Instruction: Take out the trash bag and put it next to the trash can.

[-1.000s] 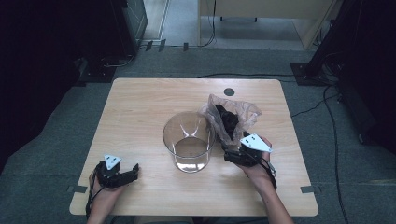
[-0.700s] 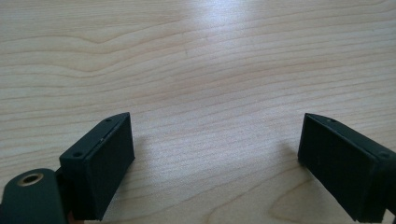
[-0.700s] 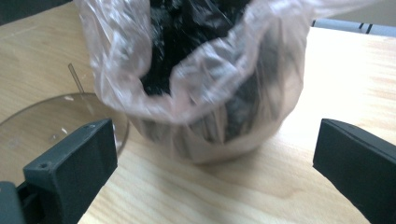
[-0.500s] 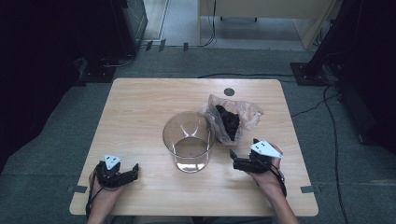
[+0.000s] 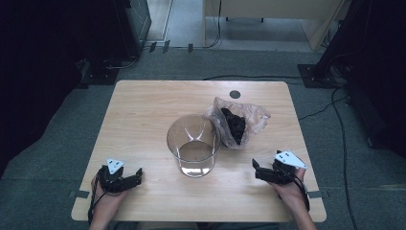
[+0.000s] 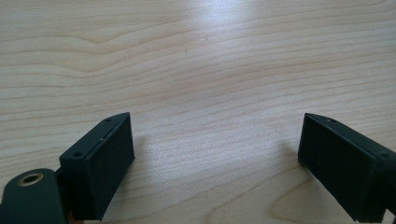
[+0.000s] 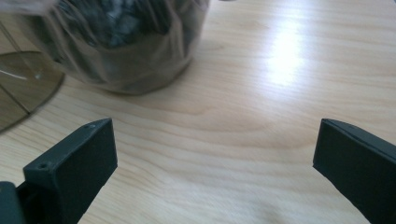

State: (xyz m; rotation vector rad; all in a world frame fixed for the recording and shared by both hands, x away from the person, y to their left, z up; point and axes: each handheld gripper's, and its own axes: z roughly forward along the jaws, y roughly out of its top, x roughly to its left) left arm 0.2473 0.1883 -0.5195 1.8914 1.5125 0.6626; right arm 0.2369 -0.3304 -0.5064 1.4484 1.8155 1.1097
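A clear round glass container stands at the middle of the wooden table. Leaning on its right side is a crumpled clear plastic bag holding a dark lump. My right gripper rests near the table's front right, below the bag and apart from it. Its jaws have just been opening and now stand wide with nothing between them. In the right gripper view the bag and the container's edge lie beyond the open gripper. My left gripper lies at the front left, open over bare wood.
A small dark round hole marks the table's far edge. Cables run over the grey floor behind the table, and dark equipment stands at the left and right.
My right gripper has drawn back from the bag toward the table's front right. The left gripper has stayed where it was.
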